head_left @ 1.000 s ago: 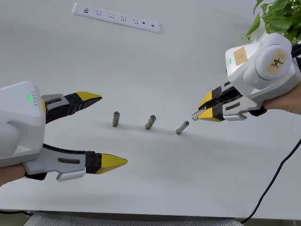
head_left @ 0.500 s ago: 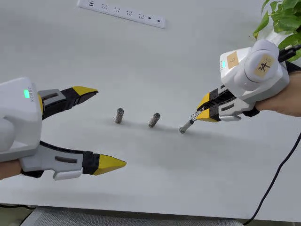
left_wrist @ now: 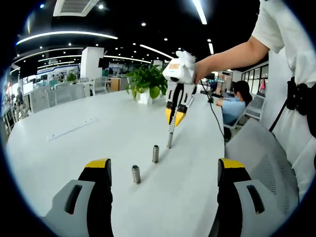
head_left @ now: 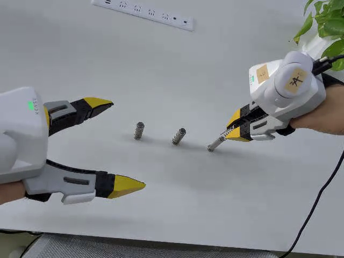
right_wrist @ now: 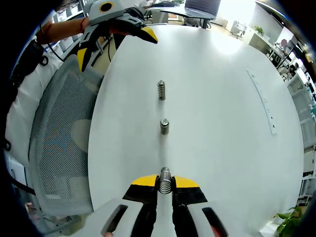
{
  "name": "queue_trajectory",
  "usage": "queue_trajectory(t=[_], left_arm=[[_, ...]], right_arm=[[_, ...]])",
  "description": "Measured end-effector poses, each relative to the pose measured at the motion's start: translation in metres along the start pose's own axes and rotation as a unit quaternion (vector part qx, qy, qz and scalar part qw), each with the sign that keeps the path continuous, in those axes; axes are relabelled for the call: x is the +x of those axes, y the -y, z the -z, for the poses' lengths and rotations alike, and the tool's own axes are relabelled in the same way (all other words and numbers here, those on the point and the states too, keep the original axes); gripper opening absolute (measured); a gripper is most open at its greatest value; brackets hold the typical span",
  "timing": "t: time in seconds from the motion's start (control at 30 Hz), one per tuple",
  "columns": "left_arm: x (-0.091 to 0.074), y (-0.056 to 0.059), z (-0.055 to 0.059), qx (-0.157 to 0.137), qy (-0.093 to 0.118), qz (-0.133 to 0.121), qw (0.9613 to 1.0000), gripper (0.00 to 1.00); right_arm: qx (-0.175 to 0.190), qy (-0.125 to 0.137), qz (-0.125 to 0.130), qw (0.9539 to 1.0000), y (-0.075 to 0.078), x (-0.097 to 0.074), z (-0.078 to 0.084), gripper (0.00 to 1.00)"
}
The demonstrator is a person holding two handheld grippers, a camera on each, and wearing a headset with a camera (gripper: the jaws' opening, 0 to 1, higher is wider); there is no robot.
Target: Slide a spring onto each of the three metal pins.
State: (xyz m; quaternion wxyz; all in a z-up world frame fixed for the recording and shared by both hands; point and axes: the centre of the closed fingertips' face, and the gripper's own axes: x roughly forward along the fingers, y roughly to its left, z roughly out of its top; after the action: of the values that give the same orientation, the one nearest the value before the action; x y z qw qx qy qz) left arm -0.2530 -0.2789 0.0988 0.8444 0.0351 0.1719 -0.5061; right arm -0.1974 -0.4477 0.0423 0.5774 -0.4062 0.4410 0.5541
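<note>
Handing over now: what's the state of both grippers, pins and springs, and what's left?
Left gripper: open, empty, beside the row.
Right gripper: shut on third spring, its free end at the top of the right pin.
Done: left pin and middle pin each carry a spring.
Left: push third spring down the right pin, then release.

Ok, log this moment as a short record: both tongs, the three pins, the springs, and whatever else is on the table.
left tongs: open, holding nothing, apart from the pins
right tongs: shut on third spring
third spring: tilted, in line with end pin, lower end at its top
far pin: nearest the left tongs, spring on it
middle pin: spring on it
table: white
power strip: at the table's far side
plant: beyond the right tongs
</note>
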Motion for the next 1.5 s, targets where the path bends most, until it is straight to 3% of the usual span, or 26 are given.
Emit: queue_trajectory(t=[0.33,1.5], left_arm=[[0.001,-0.001,0.002,-0.003,-0.001,0.002,1.0,0.88],[0.003,-0.001,0.006,-0.014,-0.001,0.002,0.9999,0.86]], right_arm=[[0.001,-0.001,-0.005,1.0,0.006,0.007,0.004,0.07],[-0.021,-0.011,-0.019,0.9995,0.002,0.039,0.009,0.07]])
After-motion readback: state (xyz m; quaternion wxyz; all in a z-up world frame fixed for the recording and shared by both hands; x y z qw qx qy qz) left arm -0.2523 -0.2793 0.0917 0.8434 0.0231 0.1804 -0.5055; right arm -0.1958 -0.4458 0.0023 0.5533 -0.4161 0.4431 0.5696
